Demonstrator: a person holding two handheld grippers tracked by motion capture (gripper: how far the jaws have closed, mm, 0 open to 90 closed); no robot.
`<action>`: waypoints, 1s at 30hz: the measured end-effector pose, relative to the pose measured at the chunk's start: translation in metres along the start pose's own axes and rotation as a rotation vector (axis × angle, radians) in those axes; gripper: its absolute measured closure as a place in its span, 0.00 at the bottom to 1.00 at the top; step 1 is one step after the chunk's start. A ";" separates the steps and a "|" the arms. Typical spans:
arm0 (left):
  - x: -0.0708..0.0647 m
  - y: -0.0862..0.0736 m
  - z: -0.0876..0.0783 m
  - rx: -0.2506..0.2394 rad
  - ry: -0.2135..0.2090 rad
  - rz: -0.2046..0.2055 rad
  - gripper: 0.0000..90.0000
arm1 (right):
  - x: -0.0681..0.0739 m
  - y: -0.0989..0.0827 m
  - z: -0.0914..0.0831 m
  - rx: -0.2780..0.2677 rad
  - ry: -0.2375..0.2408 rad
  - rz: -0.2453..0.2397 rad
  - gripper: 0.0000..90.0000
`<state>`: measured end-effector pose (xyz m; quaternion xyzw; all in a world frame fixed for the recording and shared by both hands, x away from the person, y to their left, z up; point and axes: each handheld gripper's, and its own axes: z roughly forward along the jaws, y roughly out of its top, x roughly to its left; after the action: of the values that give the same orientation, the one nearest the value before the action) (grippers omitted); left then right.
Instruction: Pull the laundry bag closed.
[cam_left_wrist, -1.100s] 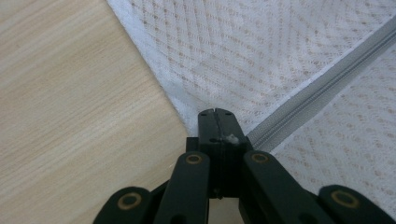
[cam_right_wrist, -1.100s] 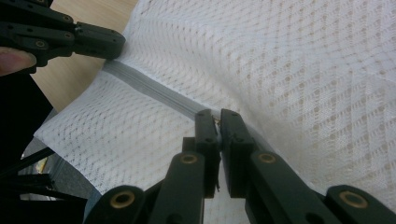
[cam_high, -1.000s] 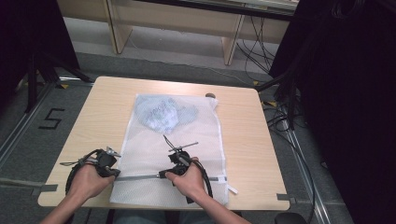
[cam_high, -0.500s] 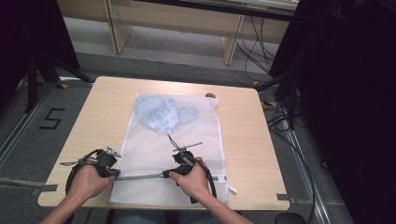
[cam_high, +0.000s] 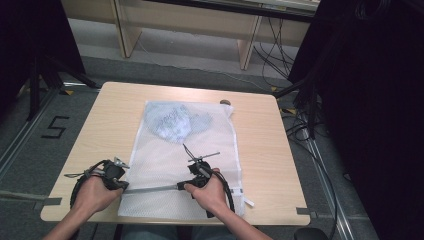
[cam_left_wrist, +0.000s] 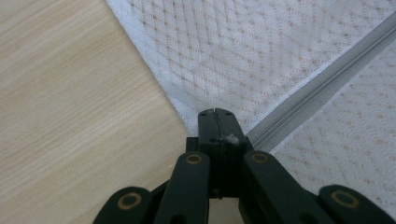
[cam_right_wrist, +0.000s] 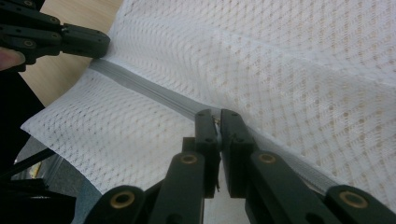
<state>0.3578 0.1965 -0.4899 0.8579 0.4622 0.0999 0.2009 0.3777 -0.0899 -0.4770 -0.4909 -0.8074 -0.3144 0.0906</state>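
We see the white mesh bag (cam_high: 185, 165) lying flat from the table's (cam_high: 280, 165) far edge to its near edge. The left gripper (cam_high: 116, 176) pinches the bag's left edge at the grey zipper's (cam_high: 150, 189) end; the right gripper (cam_high: 186, 187) pinches, apparently, the zipper's pull midway along.

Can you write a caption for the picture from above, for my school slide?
Two hand-held tongs, left tongs and right tongs, pinch the zipper of a white mesh laundry bag on a wooden table.

A lab: taped floor number (cam_high: 56, 128); loose cables (cam_high: 300, 125); black curtains (cam_high: 370, 100).
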 end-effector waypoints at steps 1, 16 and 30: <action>0.000 0.000 0.000 0.000 0.000 0.000 1.00 | 0.000 0.000 0.000 0.000 0.000 0.000 0.97; 0.000 0.000 0.000 -0.001 -0.001 0.003 1.00 | -0.007 -0.002 -0.005 -0.017 -0.009 -0.012 0.97; 0.000 0.000 0.000 0.004 -0.002 0.008 1.00 | -0.011 -0.003 -0.009 -0.029 -0.016 -0.003 0.97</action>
<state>0.3581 0.1967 -0.4896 0.8603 0.4588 0.0990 0.1990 0.3794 -0.1048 -0.4763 -0.4936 -0.8042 -0.3223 0.0765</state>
